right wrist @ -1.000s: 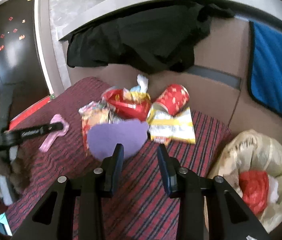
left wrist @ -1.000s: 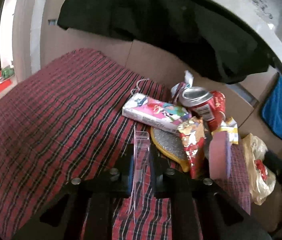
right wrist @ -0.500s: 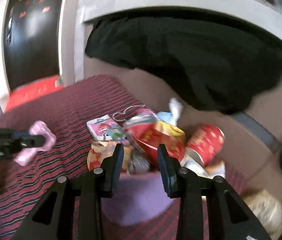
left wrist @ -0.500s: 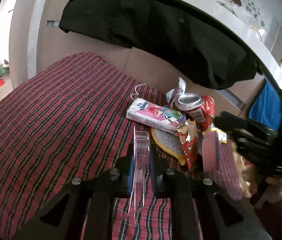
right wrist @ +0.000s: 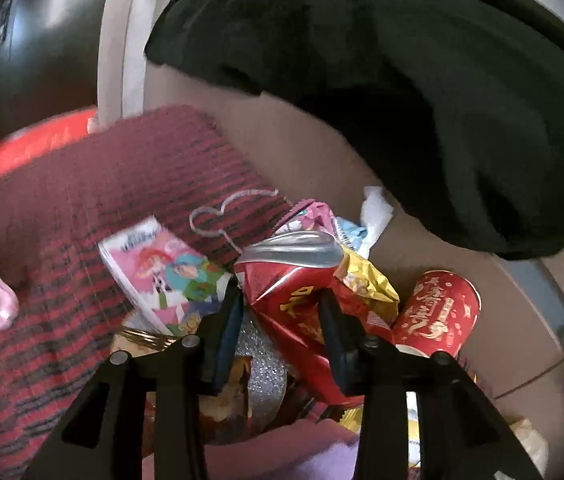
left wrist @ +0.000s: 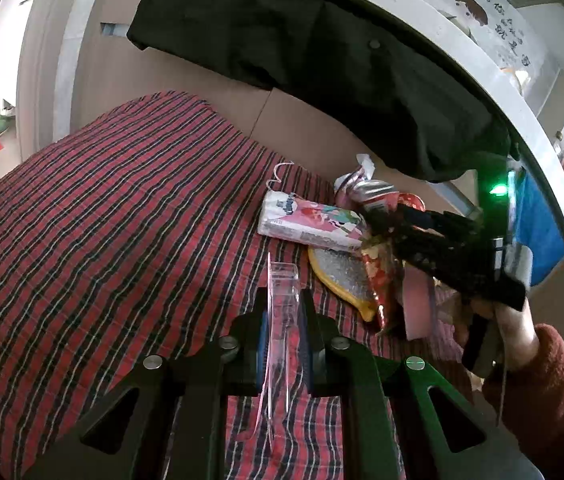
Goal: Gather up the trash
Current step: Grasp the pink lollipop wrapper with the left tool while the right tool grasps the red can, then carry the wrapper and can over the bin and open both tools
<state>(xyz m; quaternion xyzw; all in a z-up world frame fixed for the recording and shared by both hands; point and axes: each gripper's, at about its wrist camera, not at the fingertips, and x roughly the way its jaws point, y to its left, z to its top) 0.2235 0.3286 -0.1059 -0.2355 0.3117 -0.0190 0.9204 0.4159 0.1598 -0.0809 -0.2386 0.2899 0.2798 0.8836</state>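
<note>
Right claw [right wrist: 279, 312] has advanced to straddle the crumpled red wrapper [right wrist: 302, 300].

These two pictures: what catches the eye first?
A bright heap of wrappers, with a crumpled red bag between the fingers of the right claw, piled on a red plaid cover by the wall. The left claw pinches a clear plastic packet.
</note>
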